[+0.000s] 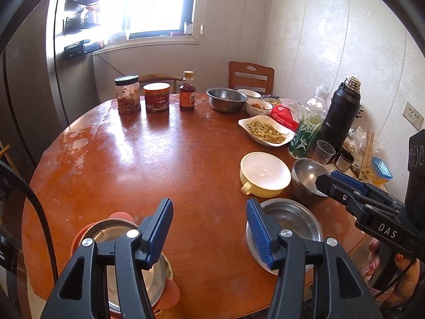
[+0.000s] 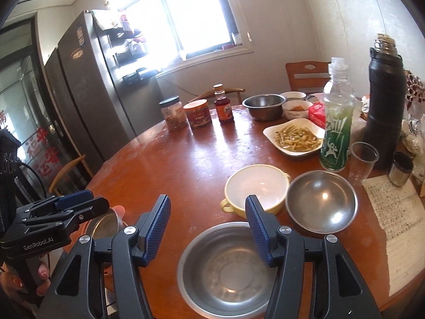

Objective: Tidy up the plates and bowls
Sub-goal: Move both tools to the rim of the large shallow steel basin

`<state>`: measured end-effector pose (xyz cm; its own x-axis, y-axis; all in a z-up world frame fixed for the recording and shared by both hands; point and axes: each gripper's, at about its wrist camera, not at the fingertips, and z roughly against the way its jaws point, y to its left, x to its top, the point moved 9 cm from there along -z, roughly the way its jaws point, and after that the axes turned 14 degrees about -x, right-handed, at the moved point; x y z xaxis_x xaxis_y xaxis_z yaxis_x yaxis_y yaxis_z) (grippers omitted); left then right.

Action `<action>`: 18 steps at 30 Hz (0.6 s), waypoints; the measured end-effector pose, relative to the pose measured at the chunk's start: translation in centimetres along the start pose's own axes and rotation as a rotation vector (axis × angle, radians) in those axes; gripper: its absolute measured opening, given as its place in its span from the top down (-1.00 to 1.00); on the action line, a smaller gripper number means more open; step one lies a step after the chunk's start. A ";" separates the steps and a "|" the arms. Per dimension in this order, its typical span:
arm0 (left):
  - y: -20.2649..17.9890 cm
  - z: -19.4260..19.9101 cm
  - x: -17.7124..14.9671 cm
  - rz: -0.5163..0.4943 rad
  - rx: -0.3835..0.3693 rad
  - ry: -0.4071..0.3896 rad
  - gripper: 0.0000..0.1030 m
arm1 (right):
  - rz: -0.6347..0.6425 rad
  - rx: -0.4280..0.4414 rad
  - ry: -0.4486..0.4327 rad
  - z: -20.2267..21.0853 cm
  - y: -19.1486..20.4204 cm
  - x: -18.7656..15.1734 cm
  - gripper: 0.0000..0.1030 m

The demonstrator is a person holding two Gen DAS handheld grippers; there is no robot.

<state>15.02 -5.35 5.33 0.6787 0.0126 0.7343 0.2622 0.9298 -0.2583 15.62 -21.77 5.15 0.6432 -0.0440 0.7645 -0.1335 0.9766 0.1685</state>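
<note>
A shallow steel plate [image 2: 225,268] lies at the near table edge, under my open, empty right gripper [image 2: 208,228]; it also shows in the left wrist view [image 1: 294,220]. Behind it stand a yellow two-handled bowl [image 2: 256,186] [image 1: 264,174] and a steel bowl [image 2: 321,202] [image 1: 305,178]. My left gripper [image 1: 209,232] is open and empty above the table, with a steel dish on an orange plate [image 1: 119,242] below its left finger. The right gripper seen from the left wrist view [image 1: 334,183] hovers by the steel bowl.
At the back stand three jars and bottles [image 1: 156,97], a steel basin [image 1: 225,98], small food bowls [image 1: 256,106] and a white dish of green beans [image 1: 265,131]. A green bottle [image 2: 336,133], black thermos [image 2: 382,101], plastic cup [image 2: 364,159] and paper sheet [image 2: 395,212] crowd the right.
</note>
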 end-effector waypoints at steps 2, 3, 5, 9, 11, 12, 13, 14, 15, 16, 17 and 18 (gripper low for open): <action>-0.6 -0.5 -0.1 -0.006 -0.008 0.008 -0.11 | -0.012 -0.012 0.007 0.0 -0.9 -0.2 -0.17; -1.0 -0.9 -0.3 -0.007 -0.014 0.014 -0.11 | -0.016 -0.014 0.012 -0.1 -1.4 -0.3 -0.17; -1.5 -1.8 -0.7 -0.010 -0.025 0.035 -0.11 | -0.022 -0.025 0.023 -0.4 -2.1 -0.6 -0.17; -2.3 -3.8 -2.0 -0.006 -0.033 0.082 -0.11 | -0.027 -0.036 0.073 -1.2 -3.5 -2.4 -0.17; -2.6 -4.9 -2.7 -0.004 -0.038 0.108 -0.11 | -0.028 -0.045 0.103 -1.7 -4.0 -3.6 -0.17; -2.7 -5.4 -3.0 0.001 -0.040 0.118 -0.11 | -0.024 -0.046 0.118 -2.1 -4.2 -4.3 -0.17; -2.8 -5.9 -3.4 0.005 -0.041 0.130 -0.11 | -0.024 -0.051 0.134 -2.4 -4.4 -5.0 -0.17; -2.9 -6.5 -3.7 0.009 -0.044 0.141 -0.11 | -0.023 -0.056 0.151 -2.8 -4.6 -5.6 -0.17; -3.0 -6.9 -4.0 0.014 -0.047 0.149 -0.11 | -0.019 -0.057 0.167 -3.1 -4.8 -6.4 -0.17; -3.0 -7.5 -4.5 0.020 -0.052 0.168 -0.11 | -0.016 -0.063 0.181 -3.5 -4.9 -7.0 -0.17; -3.1 -7.9 -4.8 0.025 -0.057 0.179 -0.11 | -0.014 -0.070 0.197 -3.8 -5.1 -7.7 -0.17; -3.2 -8.3 -5.2 0.029 -0.057 0.189 -0.11 | -0.013 -0.073 0.210 -4.1 -5.3 -8.2 -0.17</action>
<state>16.38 -11.41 -2.90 0.8018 -0.0348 0.5965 0.2752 0.9076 -0.3171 14.18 -25.73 -4.59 0.7886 -0.0196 0.6146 -0.0736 0.9893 0.1260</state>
